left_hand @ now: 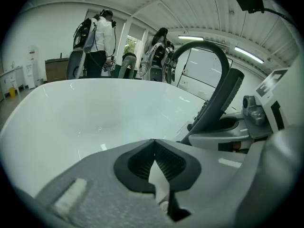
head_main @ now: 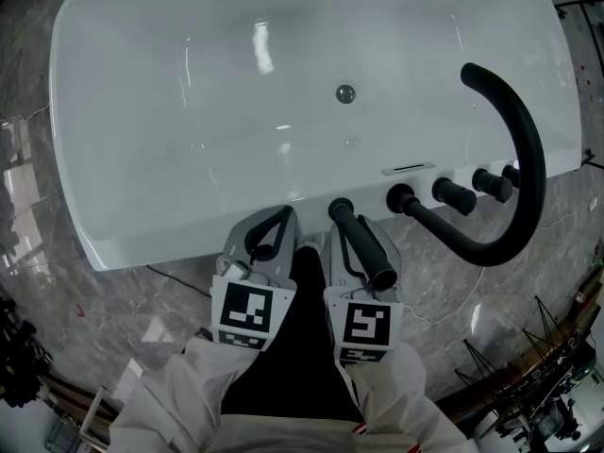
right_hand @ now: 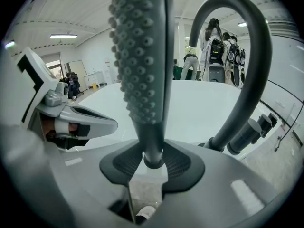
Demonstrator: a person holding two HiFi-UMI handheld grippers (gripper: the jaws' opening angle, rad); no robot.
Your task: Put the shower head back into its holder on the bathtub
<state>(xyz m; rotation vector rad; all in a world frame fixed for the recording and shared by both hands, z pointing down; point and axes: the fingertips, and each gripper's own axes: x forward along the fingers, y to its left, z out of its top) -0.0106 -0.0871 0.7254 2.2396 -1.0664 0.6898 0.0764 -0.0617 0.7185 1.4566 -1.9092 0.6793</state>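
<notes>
The black shower head (head_main: 363,248) stands steeply on the near rim of the white bathtub (head_main: 142,243). Its lower end is at a round black fitting (head_main: 340,208) on that rim; I cannot tell whether it is seated there. My right gripper (head_main: 345,225) is shut on its lower stem. In the right gripper view the nubbed shower head (right_hand: 142,61) rises straight up from between the pads of my right gripper (right_hand: 153,156). My left gripper (head_main: 280,215) rests just left of it, shut and empty, with the jaw tips of the left gripper (left_hand: 154,148) meeting over the tub. The shower head (left_hand: 218,101) leans at the right of the left gripper view.
A tall black curved spout (head_main: 528,159) arches over the rim right of my grippers, with three black knobs (head_main: 453,194) beside its base. The tub's drain (head_main: 345,92) lies in the middle of the basin. People with equipment (left_hand: 99,37) stand beyond the tub. The floor (head_main: 113,328) is grey marble.
</notes>
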